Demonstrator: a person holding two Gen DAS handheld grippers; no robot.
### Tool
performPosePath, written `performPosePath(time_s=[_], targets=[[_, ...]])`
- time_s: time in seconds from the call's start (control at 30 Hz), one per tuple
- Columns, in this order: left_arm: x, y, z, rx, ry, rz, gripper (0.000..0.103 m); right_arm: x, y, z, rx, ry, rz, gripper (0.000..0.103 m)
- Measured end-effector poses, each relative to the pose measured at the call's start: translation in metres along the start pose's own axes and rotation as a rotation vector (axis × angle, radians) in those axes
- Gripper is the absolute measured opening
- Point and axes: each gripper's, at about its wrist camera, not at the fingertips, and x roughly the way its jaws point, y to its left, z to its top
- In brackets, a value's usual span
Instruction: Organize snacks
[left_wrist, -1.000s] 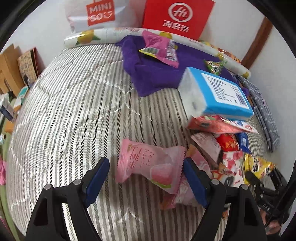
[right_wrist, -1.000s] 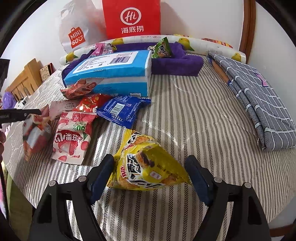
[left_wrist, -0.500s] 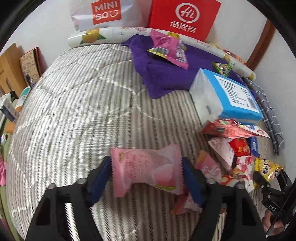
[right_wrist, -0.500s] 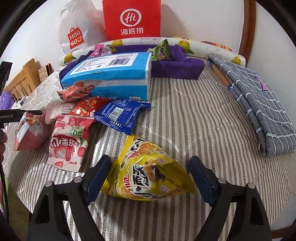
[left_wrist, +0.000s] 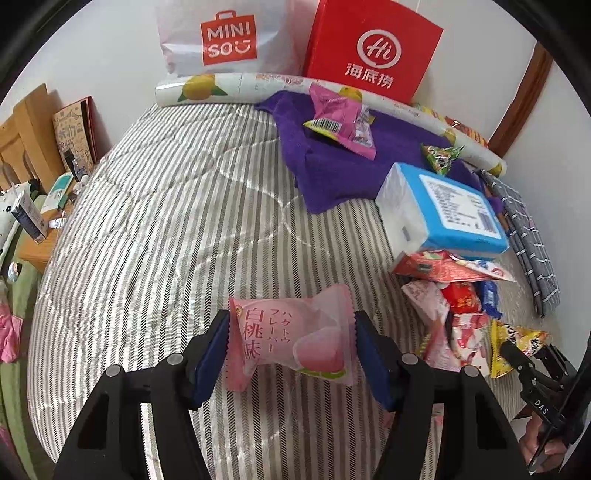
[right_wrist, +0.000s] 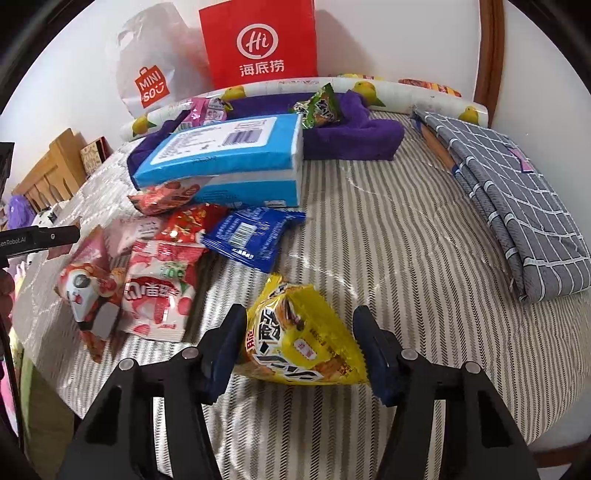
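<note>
Left gripper (left_wrist: 291, 350): jaws closing, pads pressed on the ends of a pink peach-print snack packet (left_wrist: 290, 341), held above the striped bedcover (left_wrist: 166, 221). Right gripper (right_wrist: 299, 347): jaws closing on a yellow snack bag (right_wrist: 299, 343) (pads at both sides); snack pile (right_wrist: 155, 266) just left, grey checked cloth (right_wrist: 517, 206) far right

On the striped cover (right_wrist: 388, 236) a tissue pack (right_wrist: 229, 155) lay before a towel (right_wrist: 354, 136); a heap of snack packets (right_wrist: 166, 258) sat in front of the pack; folded cloth (right_wrist: 517, 206) lay far right; two bags (right_wrist: 258, 40) stood behind against the wall.
</note>
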Motion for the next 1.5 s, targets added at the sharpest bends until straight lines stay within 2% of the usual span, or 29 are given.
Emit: performPosePath(time_s=[0.3,0.7,0.87,0.97,1.1,1.2,1.5], targets=[[-0.019,-0.008,-0.002,0.015,-0.021,-0.017,0.064,-0.015,0.010,-0.002,-0.021,-0.020,0.015,0.056],[-0.040,-0.041,0.008,0.071,-0.063,-0.056,0.064,-0.034,0.029,0.017,-0.070,-0.062,0.043,0.054],[-0.042,-0.049,0.011,0.062,-0.061,-0.105,0.064,-0.045,0.035,0.026,-0.087,-0.093,0.048,0.054],[-0.041,-0.056,0.011,0.069,-0.052,-0.132,0.064,-0.052,0.038,0.032,-0.103,-0.114,0.047,0.054],[-0.039,-0.063,0.012,0.086,-0.050,-0.136,0.064,-0.055,0.041,0.041,-0.107,-0.137,0.052,0.054],[-0.039,-0.066,0.016,0.083,-0.052,-0.140,0.064,-0.056,0.042,0.050,-0.107,-0.152,0.025,0.054],[-0.039,-0.076,0.034,0.096,-0.056,-0.153,0.064,-0.058,0.041,0.082,-0.080,-0.175,0.039,0.054]])
